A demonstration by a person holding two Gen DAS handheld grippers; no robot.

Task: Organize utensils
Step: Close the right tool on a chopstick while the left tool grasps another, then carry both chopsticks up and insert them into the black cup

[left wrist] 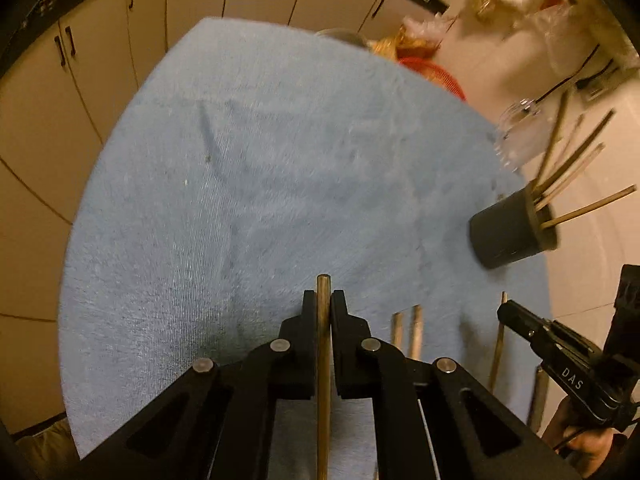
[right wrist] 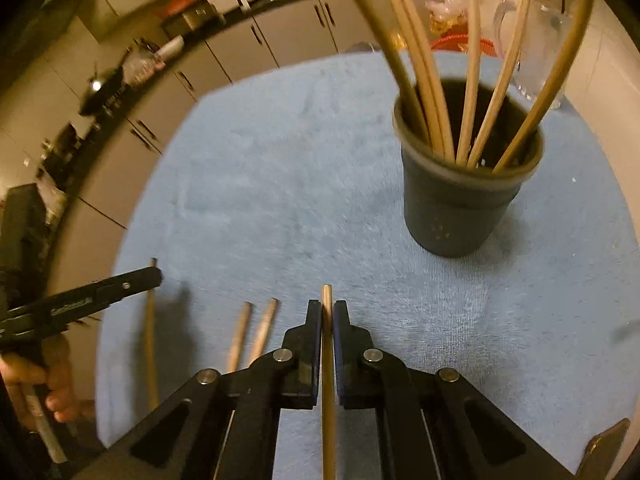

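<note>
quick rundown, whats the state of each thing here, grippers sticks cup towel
left gripper: shut on a thin wooden chopstick
right gripper: shut on another wooden chopstick
dark grey plastic cup: upright on the towel, holding several chopsticks
two loose wooden chopsticks: lying side by side on the towel
light blue towel: spread flat under everything

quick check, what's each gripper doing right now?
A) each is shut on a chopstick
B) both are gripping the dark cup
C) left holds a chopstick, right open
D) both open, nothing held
A: the left gripper pinches one chopstick between its fingers, the right gripper pinches another chopstick; the dark cup stands apart on the blue towel.
</note>
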